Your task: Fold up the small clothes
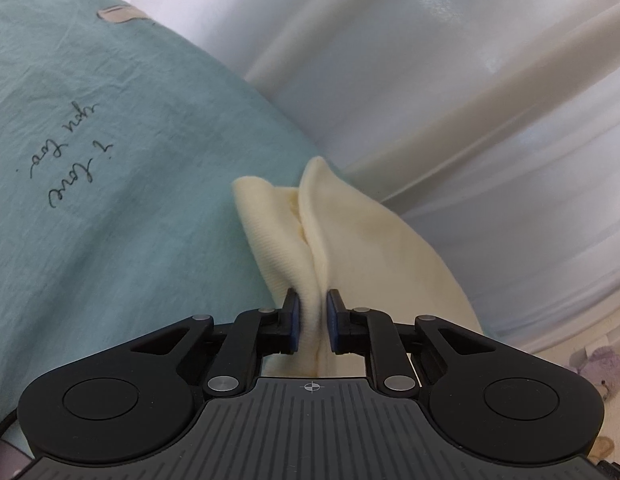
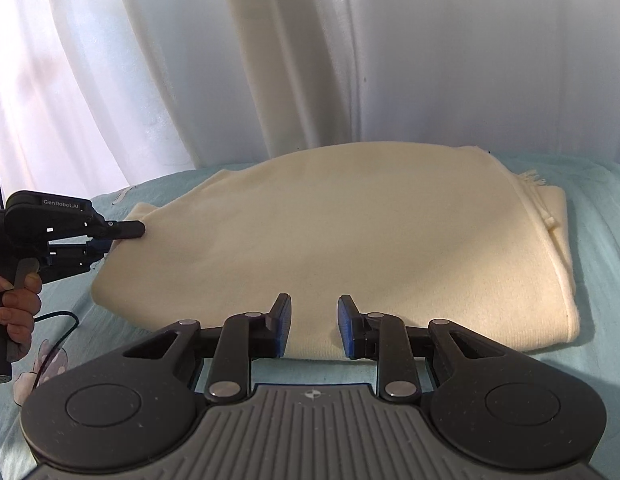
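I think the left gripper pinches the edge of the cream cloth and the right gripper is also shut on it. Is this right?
Not quite. The left gripper does pinch the cream cloth, but the right gripper is open: the right wrist view shows its jaws apart over the cloth's near edge, gripping nothing.

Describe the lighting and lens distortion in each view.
Left wrist: backlit white curtain with glare patches, sheet edge bowed by fisheye, cream garment sharp. Right wrist: curtain blown out at left, garment evenly lit, bed sheet curved, corners vignetted.
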`<state>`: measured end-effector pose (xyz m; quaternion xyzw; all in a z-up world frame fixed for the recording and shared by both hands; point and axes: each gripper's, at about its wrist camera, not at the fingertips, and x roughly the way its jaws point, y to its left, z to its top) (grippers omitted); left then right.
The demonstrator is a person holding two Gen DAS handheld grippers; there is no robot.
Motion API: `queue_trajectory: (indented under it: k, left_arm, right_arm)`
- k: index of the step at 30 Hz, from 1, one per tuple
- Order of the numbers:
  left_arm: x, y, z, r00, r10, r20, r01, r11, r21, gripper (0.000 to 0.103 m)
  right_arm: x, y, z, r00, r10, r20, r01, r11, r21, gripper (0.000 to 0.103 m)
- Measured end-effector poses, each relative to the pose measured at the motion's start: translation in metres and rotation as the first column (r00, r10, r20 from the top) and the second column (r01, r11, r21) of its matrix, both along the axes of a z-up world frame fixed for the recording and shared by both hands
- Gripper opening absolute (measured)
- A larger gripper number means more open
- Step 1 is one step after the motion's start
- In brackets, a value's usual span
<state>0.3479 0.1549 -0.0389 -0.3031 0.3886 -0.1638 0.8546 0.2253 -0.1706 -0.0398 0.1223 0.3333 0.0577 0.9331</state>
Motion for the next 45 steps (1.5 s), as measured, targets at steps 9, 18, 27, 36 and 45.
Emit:
queue_trajectory:
  k: [9, 18, 27, 36, 45]
  left_arm:
    - [-0.009, -0.09, 0.044, 0.972, -0.197, 0.126, 0.188, 0.979, 0.078, 0.016]
    - [-0.008, -0.166, -0.004, 0.967, -0.247, 0.059, 0.237, 0.962, 0.137, 0.015]
    - [-0.053, -0.128, 0.029, 0.97, -0.197, 0.143, 0.162, 0.961, 0.224, 0.035]
    - [-0.051, -0.134, -0.005, 0.971, -0.224, 0.083, 0.193, 0.94, 0.282, 0.033]
    - [-0.053, -0.125, -0.01, 0.973, -0.216, 0.081, 0.194, 0.956, 0.221, 0.033]
  right_arm:
    - [-0.002, -0.03, 0.006, 0.995, -0.099, 0.024, 0.098, 0.995, 0.019, 0.025]
    - [-0.009, -0.047, -0.001, 0.991, -0.135, -0.004, 0.135, 0.988, 0.069, 0.025]
    - [0.016, -0.033, 0.016, 0.998, -0.048, 0.044, 0.042, 0.991, 0.125, 0.025]
    - [0.07, -0.022, -0.02, 0.985, 0.132, -0.109, -0.091, 0.944, 0.317, 0.032]
    - [0.108, -0.061, -0.03, 0.982, 0.098, -0.159, 0.013, 0.81, 0.586, 0.051]
